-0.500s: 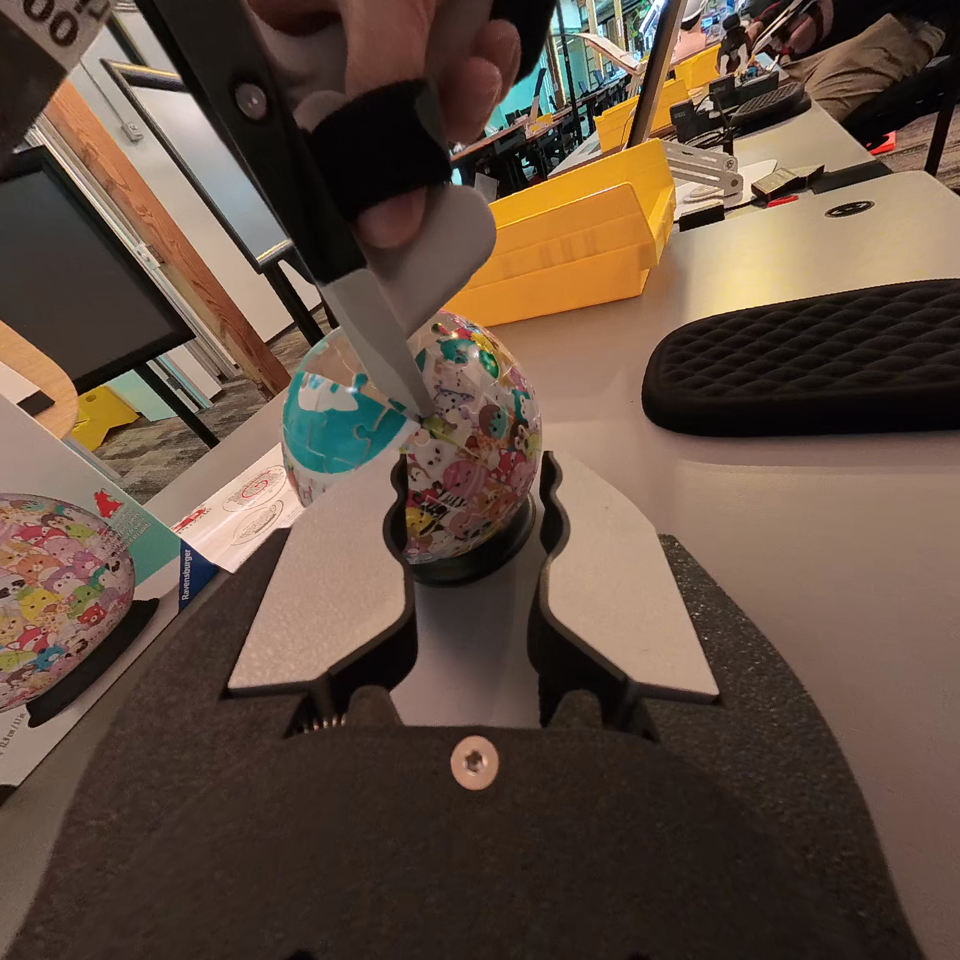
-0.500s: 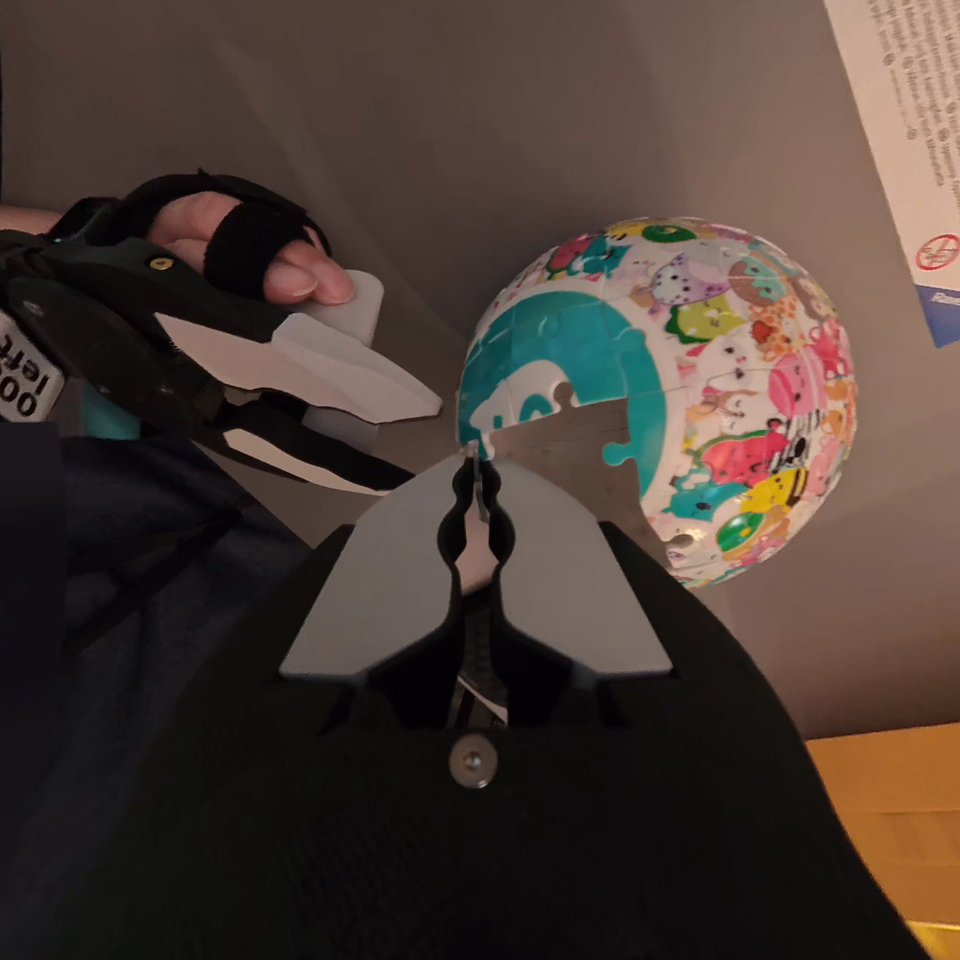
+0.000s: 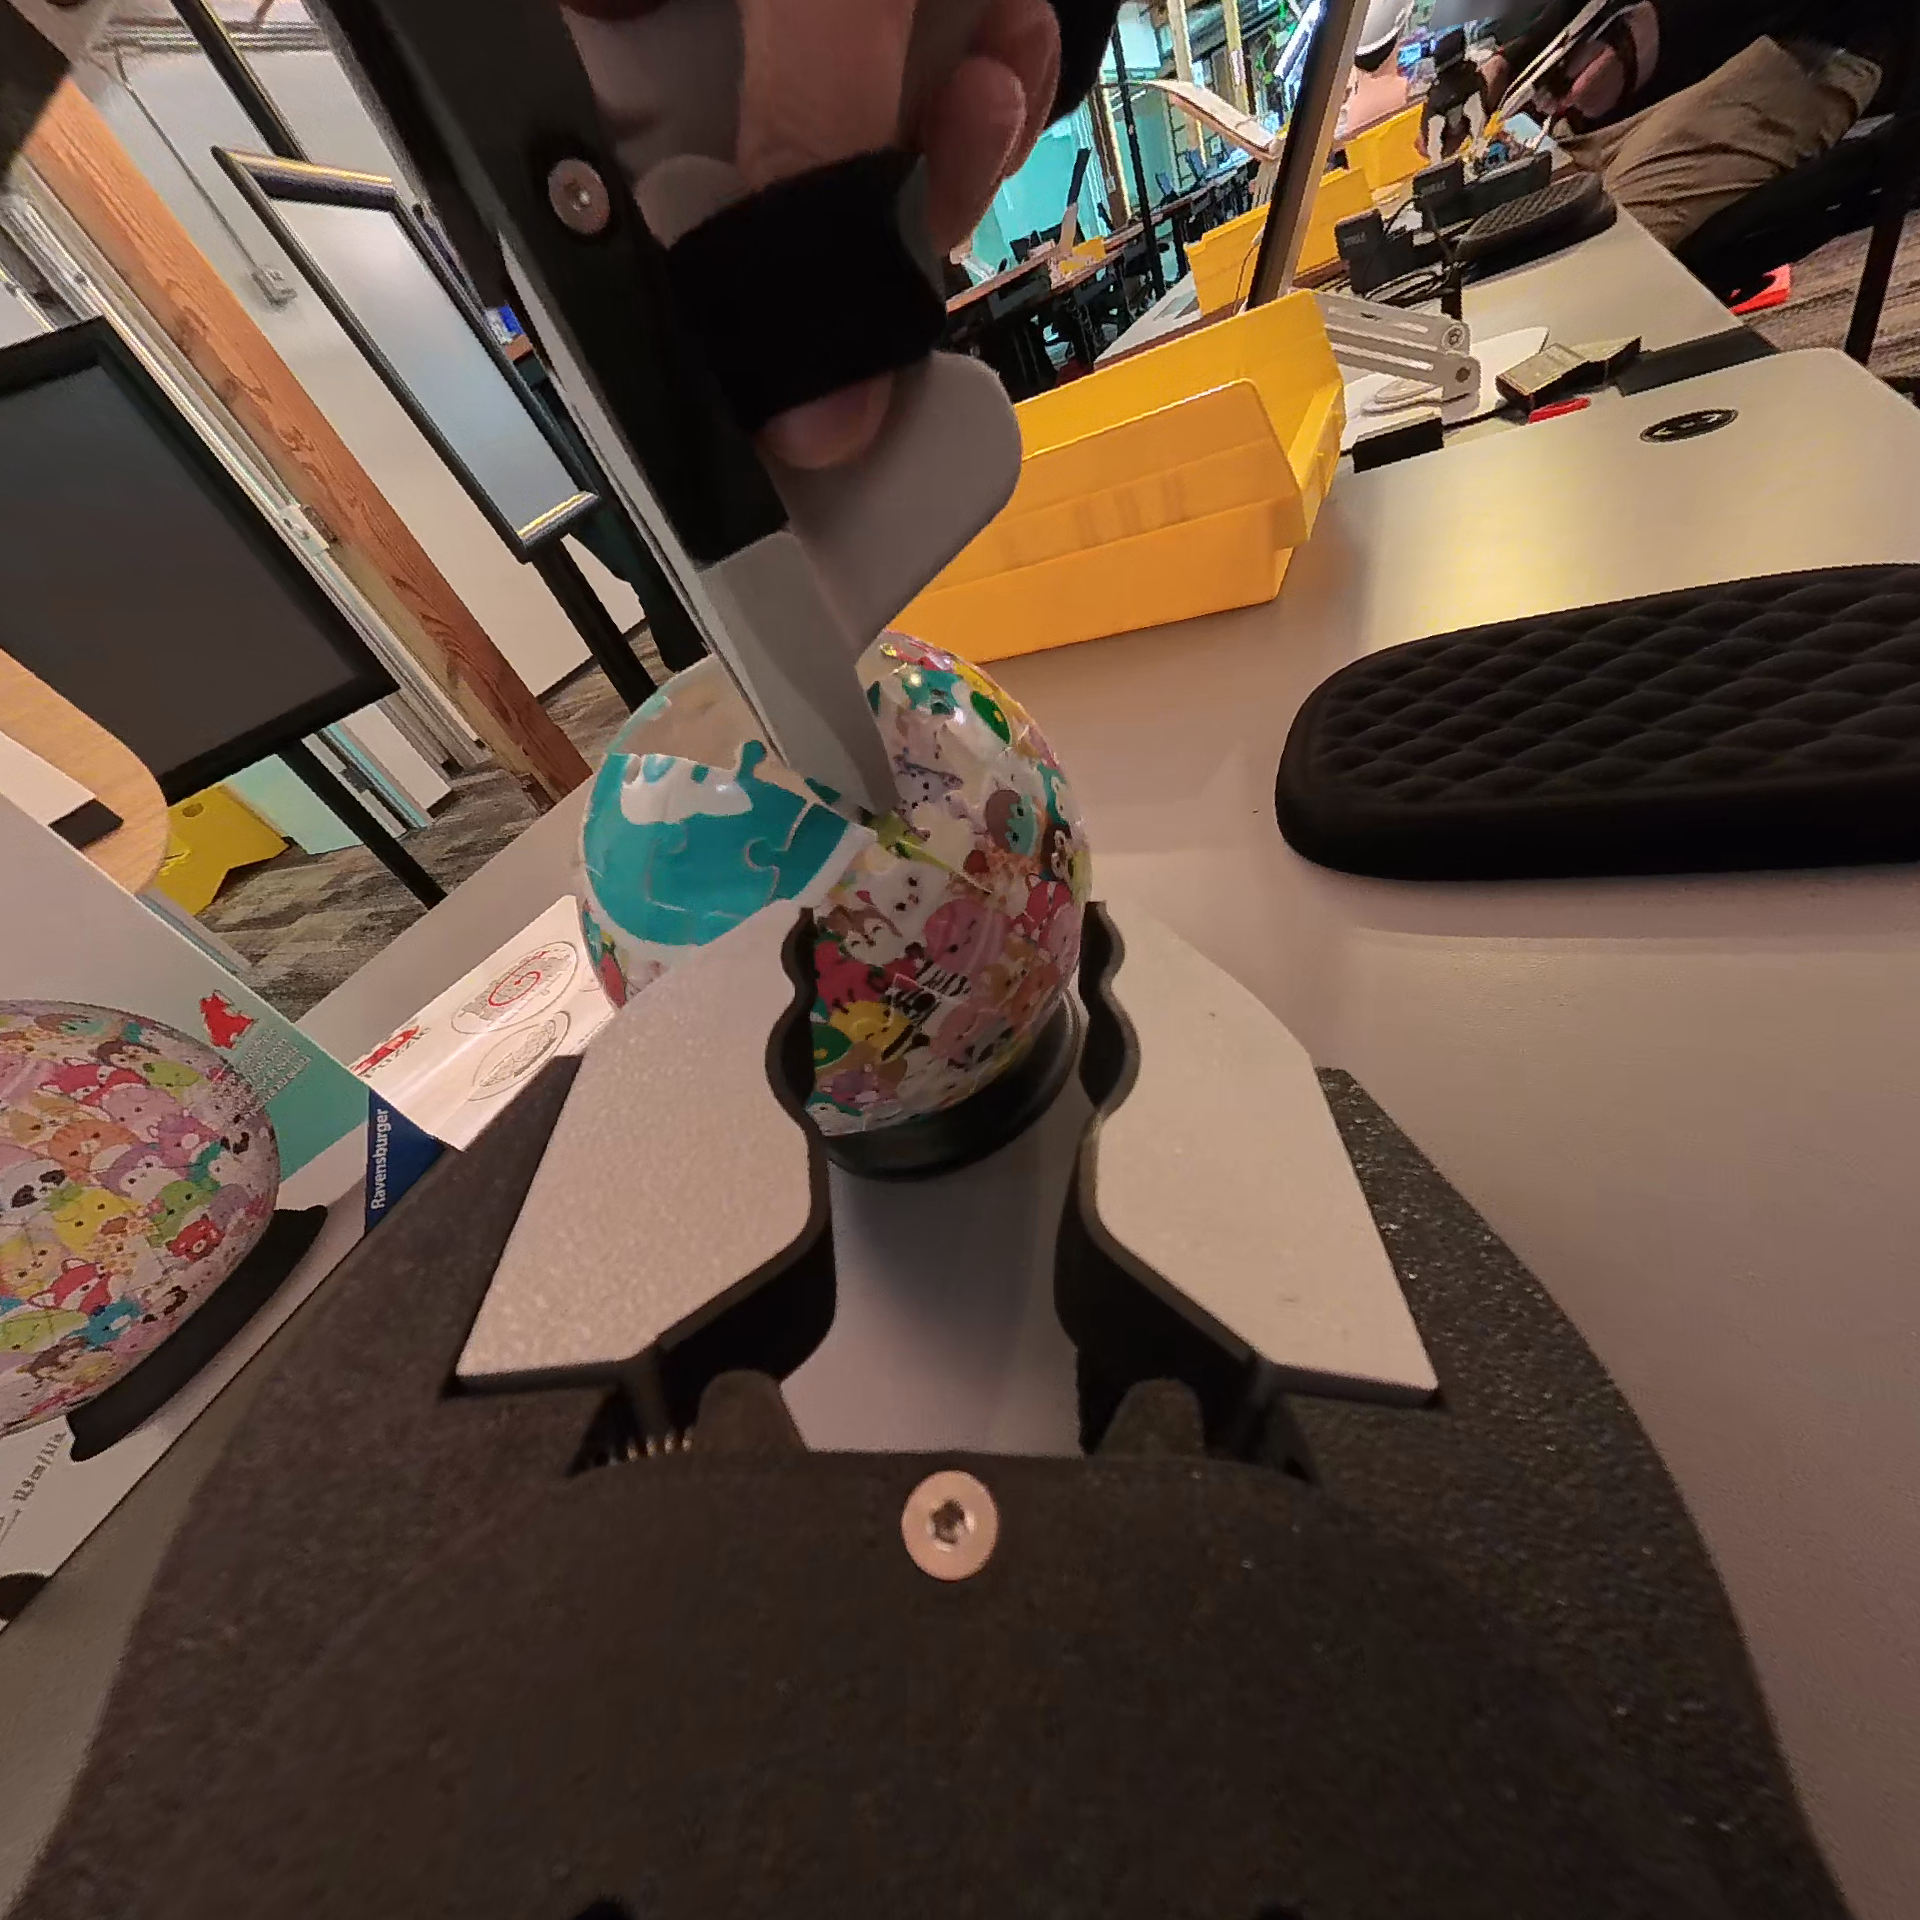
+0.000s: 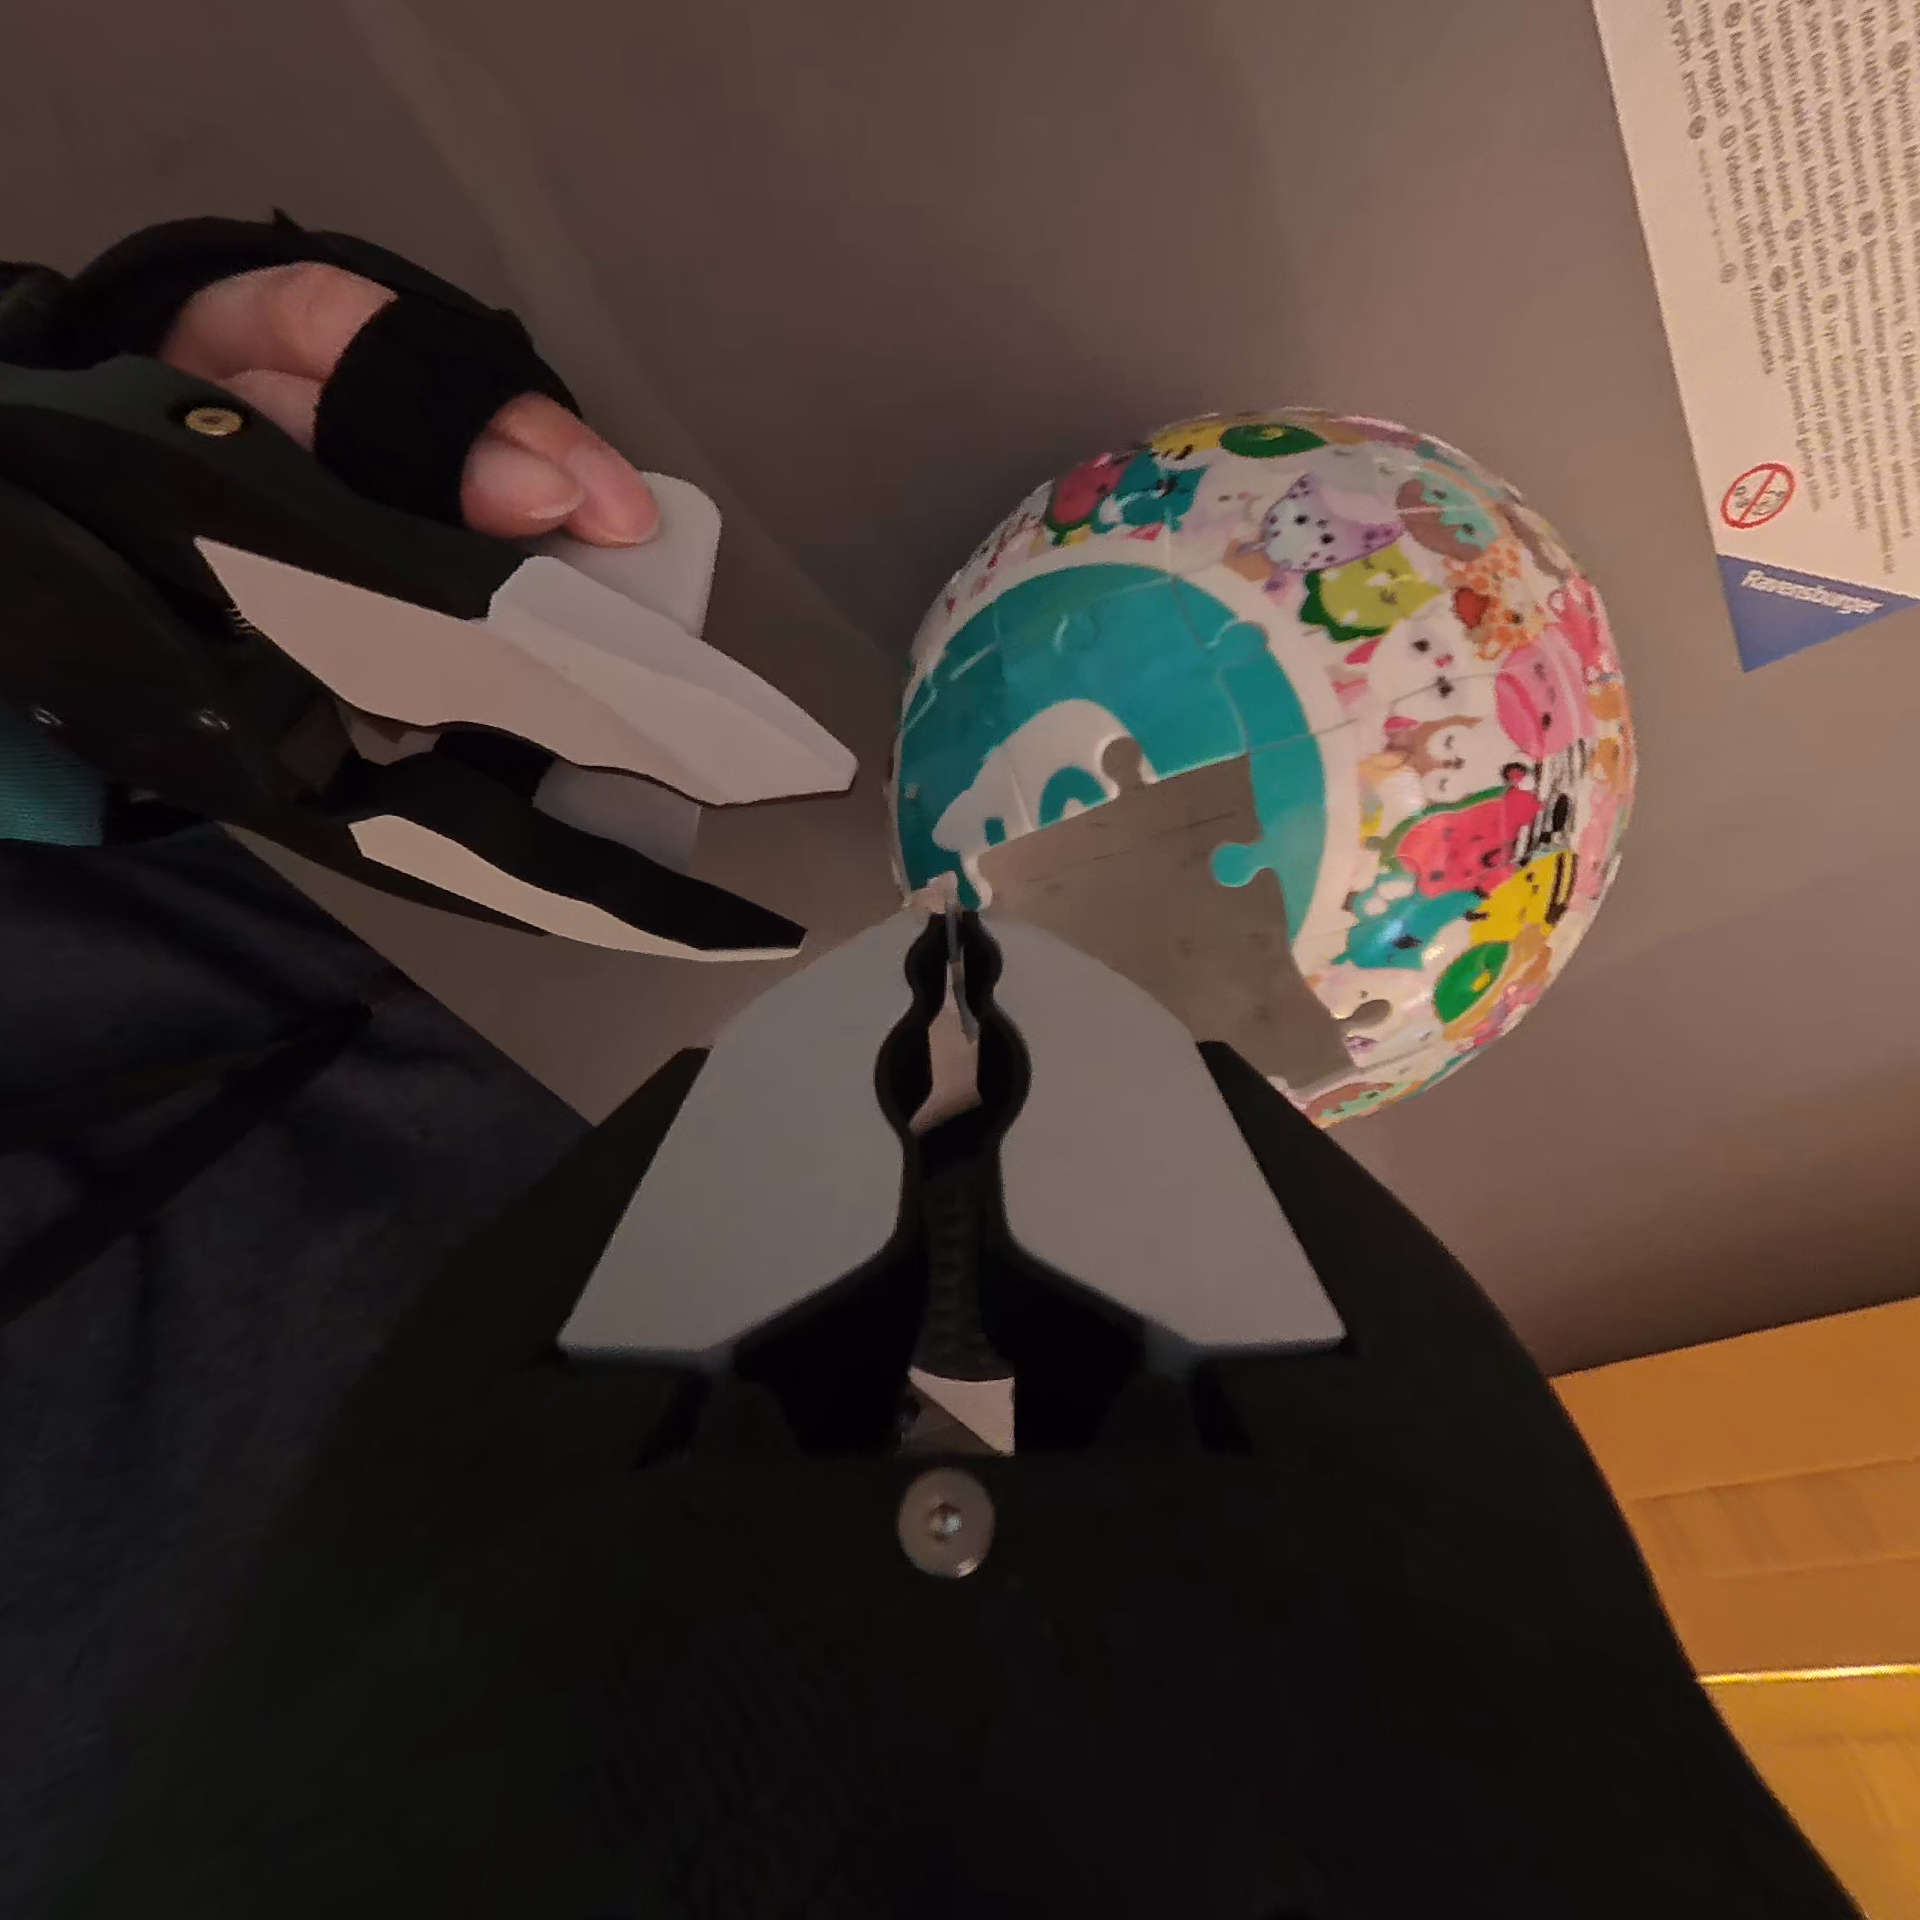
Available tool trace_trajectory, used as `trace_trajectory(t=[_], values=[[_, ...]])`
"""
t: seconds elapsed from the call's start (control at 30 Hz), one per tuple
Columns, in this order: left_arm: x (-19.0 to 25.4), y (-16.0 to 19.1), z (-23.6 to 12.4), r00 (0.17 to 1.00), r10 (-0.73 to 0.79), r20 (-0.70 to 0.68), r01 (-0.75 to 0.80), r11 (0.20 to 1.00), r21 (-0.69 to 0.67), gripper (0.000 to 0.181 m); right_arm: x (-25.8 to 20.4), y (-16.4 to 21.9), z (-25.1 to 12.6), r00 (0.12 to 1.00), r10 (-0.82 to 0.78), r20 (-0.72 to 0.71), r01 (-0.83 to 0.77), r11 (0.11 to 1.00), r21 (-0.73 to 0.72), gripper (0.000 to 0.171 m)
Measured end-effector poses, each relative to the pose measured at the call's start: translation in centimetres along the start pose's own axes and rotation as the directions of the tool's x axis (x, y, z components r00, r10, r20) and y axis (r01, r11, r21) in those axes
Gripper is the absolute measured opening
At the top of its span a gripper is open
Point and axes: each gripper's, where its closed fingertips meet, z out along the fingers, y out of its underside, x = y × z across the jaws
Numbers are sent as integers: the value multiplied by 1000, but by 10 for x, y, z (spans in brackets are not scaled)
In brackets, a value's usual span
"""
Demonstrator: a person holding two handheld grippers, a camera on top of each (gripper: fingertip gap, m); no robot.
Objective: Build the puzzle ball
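Grey table [image 3: 1558, 1039], left wrist view: puzzle ball [image 3: 914, 935] on its black stand [image 3: 935, 1148], my left gripper [image 3: 940, 1023] spread either side — yellow bins [image 3: 1164, 499] behind. Right wrist view alone shows the ball's gap [image 4: 1174, 904]; my right gripper [image 4: 954, 940] pinches a puzzle piece [image 4: 958, 971].

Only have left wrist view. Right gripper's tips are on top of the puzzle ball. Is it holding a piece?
Observer: Yes. The right wrist view shows the right gripper shut on a thin puzzle piece, edge-on between its fingertips.
Operator: Where's the gap?
Observer: A grey opening cuts into the teal patch of the puzzle ball; the piece sits at the opening's corner nearest the gripper.
Operator: Left gripper touching the ball?
Observer: No. The left gripper is open, with table showing between its tips and the ball.
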Motion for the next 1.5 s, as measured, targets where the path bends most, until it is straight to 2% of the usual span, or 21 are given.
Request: trace_trajectory(t=[0.53, 1.0, 1.5], values=[[2, -4, -1, 1000, 6, 5, -6, 1000, 10, 49, 2, -12, -6, 981, 189, 53, -195, 963, 185, 3], [7, -10, -2, 1000, 16, -4, -16, 1000, 26, 49, 4, -15, -5, 939, 307, 154, -341, 880, 330, 3], [13, -15, -2, 999, 36, -12, -35, 999, 40, 49, 5, -13, -12, 899, 400, 176, -437, 836, 332, 3]])
